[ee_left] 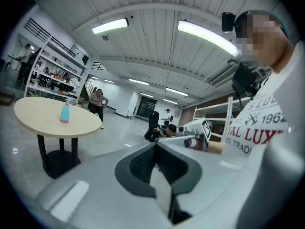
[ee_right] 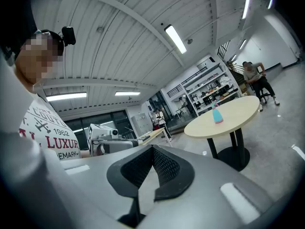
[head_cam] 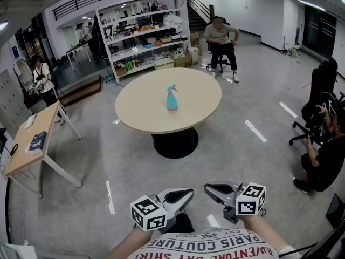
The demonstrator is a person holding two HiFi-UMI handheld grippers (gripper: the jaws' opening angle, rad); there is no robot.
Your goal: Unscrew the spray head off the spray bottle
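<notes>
Head view, steeply down onto a round table: smooth pale wood-look top, thin edge, black pedestal foot on glossy grey floor with white tape marks. Beyond the table, tall white open shelving, crowded with boxes and small goods. Left of the table, a long wooden desk on slanted white legs. Beyond the table to the right, a seated person on a black chair. Right of the table, a second person low beside black office chairs.

On the near side, well apart from the table, left gripper and right gripper: grey moulded shells, black ribbed pads, a black-and-white marker cube on each. Both clamped fully shut, pad against pad, holding nothing, tips turned toward each other. Between them and the table, open floor.

Near the table's centre, the spray bottle: light blue plastic, cone-shaped body narrowing to the spray head. Long axis upright; nozzle direction too small to make out.
</notes>
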